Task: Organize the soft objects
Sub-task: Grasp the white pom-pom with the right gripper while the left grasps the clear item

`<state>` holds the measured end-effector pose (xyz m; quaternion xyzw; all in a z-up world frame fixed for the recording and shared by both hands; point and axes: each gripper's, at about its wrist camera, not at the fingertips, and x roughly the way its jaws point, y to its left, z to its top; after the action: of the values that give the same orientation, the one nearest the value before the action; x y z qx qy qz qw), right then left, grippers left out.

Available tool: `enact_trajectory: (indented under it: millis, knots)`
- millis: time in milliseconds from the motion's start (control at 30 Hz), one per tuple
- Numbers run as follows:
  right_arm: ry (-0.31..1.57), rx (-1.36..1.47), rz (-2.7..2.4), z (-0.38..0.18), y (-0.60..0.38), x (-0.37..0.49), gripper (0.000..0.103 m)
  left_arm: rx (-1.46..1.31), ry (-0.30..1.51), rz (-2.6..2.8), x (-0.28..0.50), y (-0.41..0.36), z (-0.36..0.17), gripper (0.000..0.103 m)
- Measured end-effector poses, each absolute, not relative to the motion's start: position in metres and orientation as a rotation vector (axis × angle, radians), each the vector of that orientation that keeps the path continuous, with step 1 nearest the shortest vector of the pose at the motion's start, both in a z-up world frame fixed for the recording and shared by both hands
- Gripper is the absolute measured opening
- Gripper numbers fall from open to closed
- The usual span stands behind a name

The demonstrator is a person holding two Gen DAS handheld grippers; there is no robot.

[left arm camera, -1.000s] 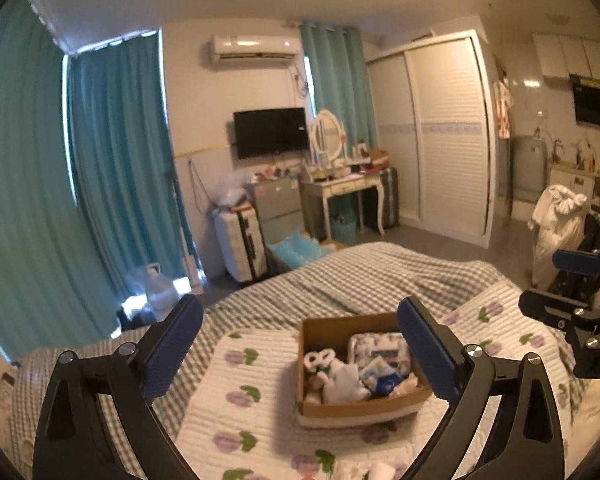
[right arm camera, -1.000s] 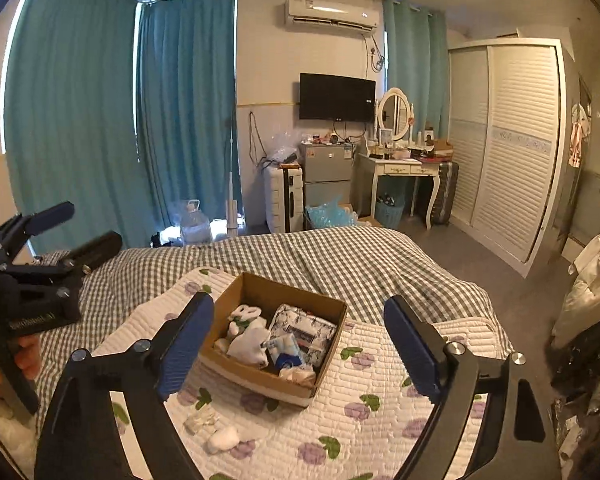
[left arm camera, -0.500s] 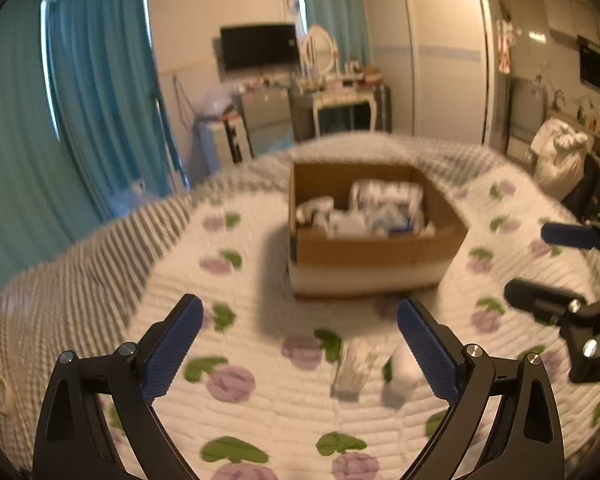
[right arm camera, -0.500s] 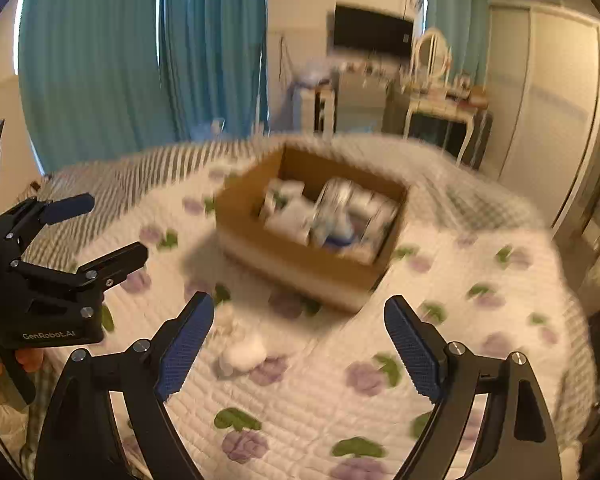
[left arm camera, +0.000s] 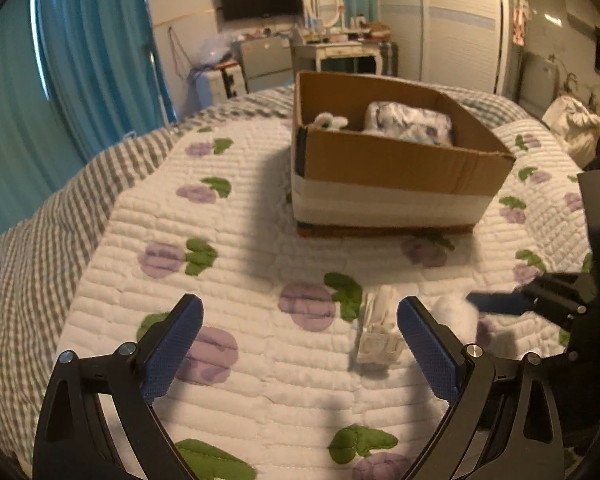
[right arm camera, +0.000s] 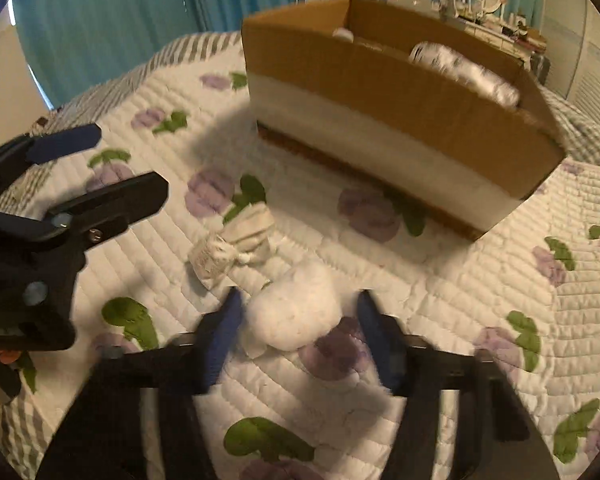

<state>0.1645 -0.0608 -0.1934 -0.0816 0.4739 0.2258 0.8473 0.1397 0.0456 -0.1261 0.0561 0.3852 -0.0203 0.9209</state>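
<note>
Right gripper (right arm camera: 298, 320) blurred; fingers spread either side of white soft ball (right arm camera: 294, 316) on quilt (right arm camera: 480, 280), contact not discernible. Left gripper (left arm camera: 298, 344) spread wide, holding nothing. Folded white sock (right arm camera: 236, 244) lay just beside ball. Cardboard box (left arm camera: 396, 164) stood beyond; near wall hid most contents, only patterned bundle (left arm camera: 408, 122) visible.

A home bedroom: quilted bed (left arm camera: 260, 240), vanity desk (left arm camera: 340, 50), curtains (left arm camera: 92, 60).
</note>
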Motion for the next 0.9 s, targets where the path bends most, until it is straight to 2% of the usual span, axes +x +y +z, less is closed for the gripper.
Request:
enact_trajectory:
  millis: [133,400,567,667,733,800,900]
  knots:
    - [0.986,-0.148,0.488,-0.190,-0.069,0.163,0.036,0.096,0.818,-0.055,0.143,0.046,-0.133,0.099]
    - [0.899,-0.100,0.418,-0.147,-0.117,0.168,0.036,0.047,0.862,-0.074,0.152,0.024,-0.140,0.098]
    - [0.919,-0.073,0.381,-0.158,-0.131,0.171,0.036,0.050,0.900,-0.067,0.161,0.012,-0.157,0.095]
    - [0.922,-0.053,0.367,-0.163,-0.136,0.173,0.036,0.059,0.950,-0.091,0.166,0.006,-0.172,0.078]
    - [0.918,-0.035,0.368,-0.164,-0.139,0.175,0.036,0.073,0.990,-0.098,0.170,0.004,-0.183,0.056]
    - [0.921,-0.023,0.368,-0.165,-0.141,0.174,0.036,0.075,1.003,-0.116,0.172,0.002,-0.188,0.051]
    - [0.921,-0.010,0.366,-0.165,-0.143,0.173,0.036,0.084,0.992,-0.151,0.169,-0.002,-0.187,0.037]
